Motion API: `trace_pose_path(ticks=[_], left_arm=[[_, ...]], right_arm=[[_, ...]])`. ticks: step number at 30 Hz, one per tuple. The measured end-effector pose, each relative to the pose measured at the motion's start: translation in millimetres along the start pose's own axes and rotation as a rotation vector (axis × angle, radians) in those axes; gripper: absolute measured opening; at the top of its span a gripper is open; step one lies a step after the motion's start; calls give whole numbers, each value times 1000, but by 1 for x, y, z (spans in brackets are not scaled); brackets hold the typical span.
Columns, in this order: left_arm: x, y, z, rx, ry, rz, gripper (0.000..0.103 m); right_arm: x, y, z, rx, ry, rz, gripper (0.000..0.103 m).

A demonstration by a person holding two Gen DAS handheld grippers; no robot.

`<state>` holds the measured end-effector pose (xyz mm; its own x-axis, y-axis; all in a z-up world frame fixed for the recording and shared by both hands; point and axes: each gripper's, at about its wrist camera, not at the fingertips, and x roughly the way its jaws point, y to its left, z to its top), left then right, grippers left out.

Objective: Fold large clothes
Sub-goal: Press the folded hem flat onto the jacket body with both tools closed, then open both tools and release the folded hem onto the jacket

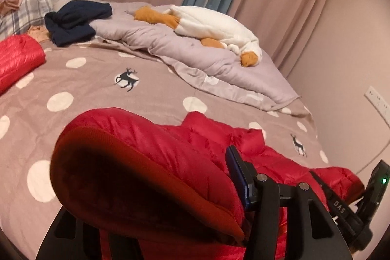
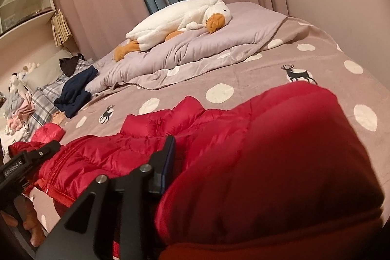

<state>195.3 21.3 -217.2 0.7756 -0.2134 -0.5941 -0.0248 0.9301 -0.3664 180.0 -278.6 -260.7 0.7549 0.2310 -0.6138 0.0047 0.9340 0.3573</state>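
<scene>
Left wrist view is showing the red puffer jacket (image 1: pixel 199 150) lying across the near edge of the polka-dot bedspread (image 1: pixel 97 94), its long axis running side to side, with the collar pointing toward the far side of the bed. One cuffed sleeve end is draping over the left gripper (image 1: pixel 190 177), hiding one finger; the blue-padded finger (image 1: pixel 237 177) is showing beside it, so I cannot tell whether the pads are pressing. Right wrist view is showing the same jacket (image 2: pixel 156 138), zipper running leftward, its other sleeve covering the right gripper (image 2: pixel 207 162); grip unclear there too.
</scene>
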Motion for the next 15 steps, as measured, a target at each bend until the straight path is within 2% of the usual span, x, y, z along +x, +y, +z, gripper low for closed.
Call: trace_pose_path(ticks=[2,7,9,13,15], left_arm=[[2,0,0,-1,6,1,56],[2,-1,-1,-1,3,-21,75],[0,-1,-1,-4,-3,-33,78],[-2,0,0,-28,-17,-52,88],[-7,4,0,-65,-40,-49,89]], right_arm=[[0,1,-1,4,-2,10,42],[0,0,0,21,-5,28,50],[1,-1,0,33,-10,37,55],[-8,0,0,37,-35,70,72],[-16,2,1,22,-72,86,78]])
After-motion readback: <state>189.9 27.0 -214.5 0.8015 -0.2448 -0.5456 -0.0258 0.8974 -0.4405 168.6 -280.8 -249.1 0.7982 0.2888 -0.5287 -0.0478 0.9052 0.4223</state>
